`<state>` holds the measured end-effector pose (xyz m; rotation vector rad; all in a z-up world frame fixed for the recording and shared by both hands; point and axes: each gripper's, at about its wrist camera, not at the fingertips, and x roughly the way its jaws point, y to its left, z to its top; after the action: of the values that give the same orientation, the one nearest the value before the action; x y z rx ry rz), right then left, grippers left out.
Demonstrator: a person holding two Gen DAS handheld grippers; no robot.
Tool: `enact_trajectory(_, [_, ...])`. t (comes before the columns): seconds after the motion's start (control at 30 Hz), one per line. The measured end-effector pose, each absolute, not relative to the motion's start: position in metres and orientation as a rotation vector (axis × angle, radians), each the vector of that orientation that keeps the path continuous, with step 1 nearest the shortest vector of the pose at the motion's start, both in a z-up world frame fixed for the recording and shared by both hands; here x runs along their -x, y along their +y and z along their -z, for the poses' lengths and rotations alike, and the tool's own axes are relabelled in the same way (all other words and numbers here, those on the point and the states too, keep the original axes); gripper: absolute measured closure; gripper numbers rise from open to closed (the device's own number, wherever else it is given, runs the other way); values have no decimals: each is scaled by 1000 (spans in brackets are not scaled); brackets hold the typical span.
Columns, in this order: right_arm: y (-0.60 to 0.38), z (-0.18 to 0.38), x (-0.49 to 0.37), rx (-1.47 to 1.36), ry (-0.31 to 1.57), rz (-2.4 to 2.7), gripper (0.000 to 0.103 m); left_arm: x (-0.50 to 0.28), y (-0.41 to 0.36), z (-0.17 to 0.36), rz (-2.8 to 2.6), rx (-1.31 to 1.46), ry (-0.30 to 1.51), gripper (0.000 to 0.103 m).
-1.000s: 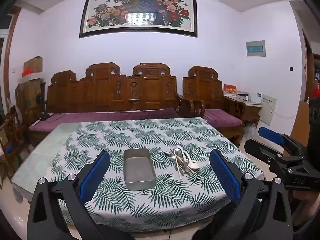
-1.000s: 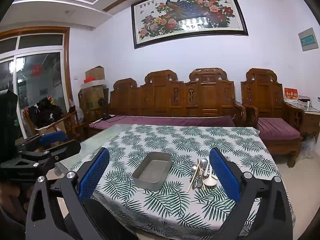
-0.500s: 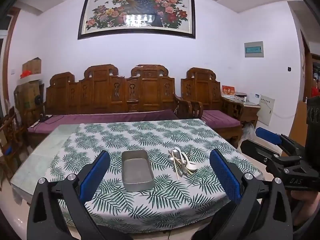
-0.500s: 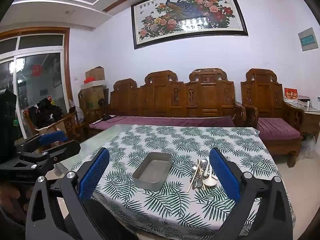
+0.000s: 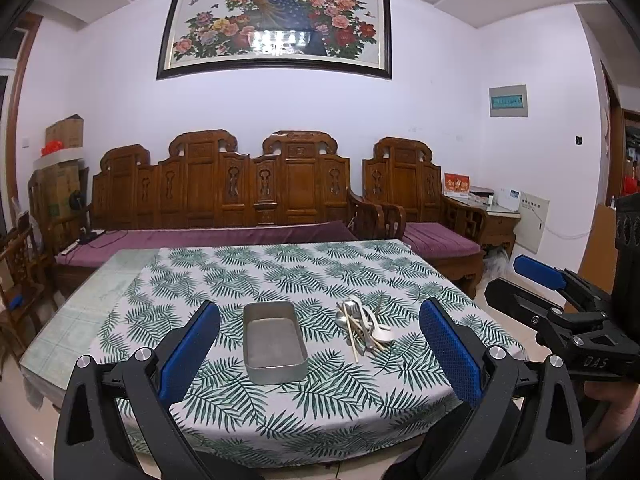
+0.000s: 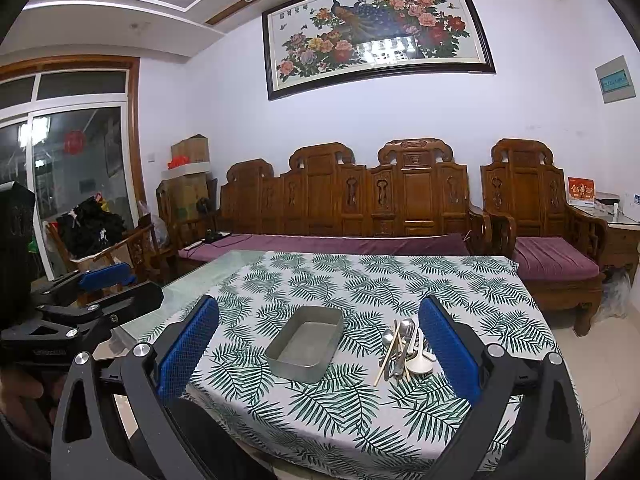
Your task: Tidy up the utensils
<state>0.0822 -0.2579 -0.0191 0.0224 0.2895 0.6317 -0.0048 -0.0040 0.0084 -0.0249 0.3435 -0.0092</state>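
Metal, grey and dull, the tray (image 5: pixel 275 347) sits empty on our leaf-print cloth (image 5: pixel 288 276), a shallow rectangle with rounded corners. Just beside it lie the utensils (image 5: pixel 362 326) in one loose heap: steel spoons, pale chopsticks and a white spoon (image 5: pixel 382 332), crossing and touching one another.

We hold the left gripper (image 5: pixel 320 354) short of the table, its blue-padded fingers (image 5: pixel 188 350) wide apart and clamped on nothing. Between them, and well beyond the tips, sit both tray and heap, the tray nearer the left finger and the heap nearer the right.

Our right gripper (image 6: pixel 319 354) also stands spread wide and empty. From its camera the tray (image 6: pixel 306 344) lies between the fingers and the heap (image 6: pixel 404 346) just inside the right finger (image 6: pixel 448 348), which covers part of it.

How many pieces make up the heap we cannot tell; the handles overlap. Each gripper shows at the edge of the other's view, cut off by the frame.
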Motion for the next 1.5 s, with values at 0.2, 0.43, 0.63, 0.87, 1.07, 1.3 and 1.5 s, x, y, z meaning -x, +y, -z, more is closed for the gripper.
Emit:
enact_trajectory(0.2, [-258,19,-82,-23,289,-632,2,5,-4,-9,10,26,342,6])
enact_trajectory(0.43, [-258,19,-82,-24,289,-632,2,6,-4,-9,10,26,341,6])
enact_trajectory(0.63, [-258,20,-82,-24,288,-632,2,6,-4,-8,10,27,342,6])
enact_trajectory(0.87, [-259,15,-82,-24,289,-633,2,6,-4,-8,9,27,341,6])
enact_trajectory(1.07, [-259,16,-82,-25,288,-634,2,6,-4,-8,9,28,341,6])
enact_trajectory(1.3, [-261,10,-76,-27,284,-637,2,5,-5,-9,10,29,341,6])
enact_trajectory(1.5, [-257,12,-76,-27,283,-638,2,6,-4,-9,10,30,340,6])
